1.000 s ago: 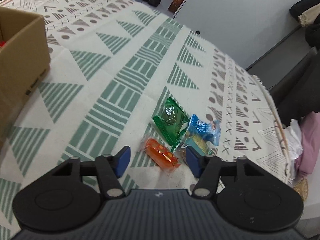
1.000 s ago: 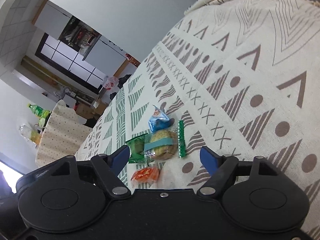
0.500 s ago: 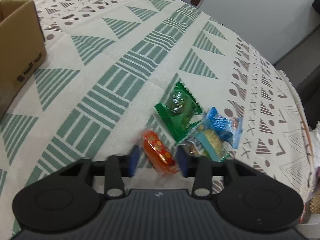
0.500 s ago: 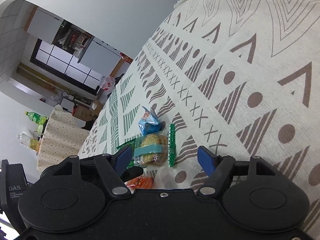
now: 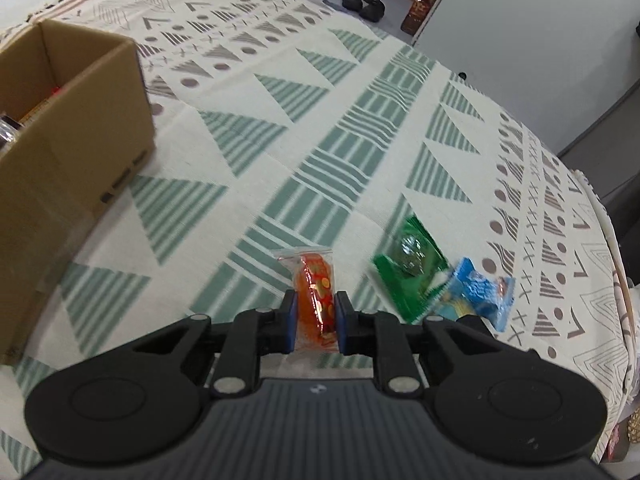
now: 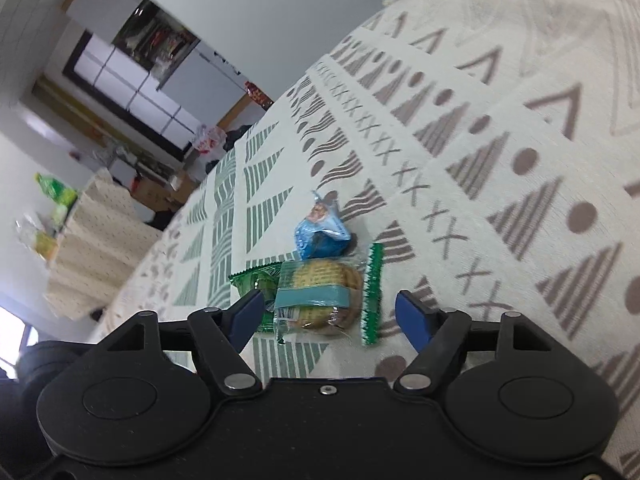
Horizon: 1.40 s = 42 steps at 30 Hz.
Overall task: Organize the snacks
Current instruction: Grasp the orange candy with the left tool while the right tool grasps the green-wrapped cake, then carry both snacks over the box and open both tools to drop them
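the left gripper (image 5: 316,322) has just pinched shut on the orange snack packet (image 5: 314,292), low in the middle of the frame and now apart from the green packet (image 5: 408,264). next stop looks like the cardboard box (image 5: 76,120), upper left. the right gripper (image 6: 330,314) hangs wide open over the cookie packet (image 6: 320,294).

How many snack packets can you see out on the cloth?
4. The orange packet is pinched in the left gripper; the green packet, blue packet and cookie packet lie clustered together. The box may hide more.
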Motion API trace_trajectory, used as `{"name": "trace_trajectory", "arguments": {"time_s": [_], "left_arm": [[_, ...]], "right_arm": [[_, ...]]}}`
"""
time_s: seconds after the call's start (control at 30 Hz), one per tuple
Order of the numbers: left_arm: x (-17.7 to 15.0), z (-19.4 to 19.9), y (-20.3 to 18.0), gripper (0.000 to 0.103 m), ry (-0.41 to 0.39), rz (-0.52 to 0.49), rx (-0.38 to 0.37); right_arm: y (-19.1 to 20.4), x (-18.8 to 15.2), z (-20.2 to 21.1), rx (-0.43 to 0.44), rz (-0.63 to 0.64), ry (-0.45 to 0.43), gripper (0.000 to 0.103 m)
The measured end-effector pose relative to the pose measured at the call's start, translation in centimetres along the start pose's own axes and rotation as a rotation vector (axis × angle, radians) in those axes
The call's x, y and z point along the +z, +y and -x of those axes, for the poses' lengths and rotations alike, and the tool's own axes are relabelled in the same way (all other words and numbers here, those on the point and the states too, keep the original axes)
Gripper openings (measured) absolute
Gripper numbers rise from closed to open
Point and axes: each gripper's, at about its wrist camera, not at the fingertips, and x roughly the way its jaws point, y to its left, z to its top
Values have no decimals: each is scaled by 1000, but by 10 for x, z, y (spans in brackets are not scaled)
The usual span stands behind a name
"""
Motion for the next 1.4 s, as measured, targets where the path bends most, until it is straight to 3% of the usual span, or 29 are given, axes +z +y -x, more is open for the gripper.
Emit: {"name": "trace_trajectory", "arguments": {"time_s": [0.27, 0.4, 0.57, 0.83, 1.0, 1.4], "left_arm": [[6, 10, 33, 18, -17, 44, 12], [6, 14, 49, 18, -11, 62, 20], [10, 33, 62, 18, -31, 58, 14], [21, 78, 69, 18, -74, 30, -26], [27, 104, 83, 18, -109, 44, -50], [48, 147, 145, 18, -189, 91, 4]], "right_arm": [[20, -1, -15, -58, 86, -8, 80], [35, -7, -24, -134, 199, -6, 79], [52, -17, -30, -219, 376, -7, 57], [53, -5, -3, -187, 283, -5, 52], [73, -13, 10, -153, 325, -9, 52], [135, -52, 24, -13, 392, -10, 52]]}}
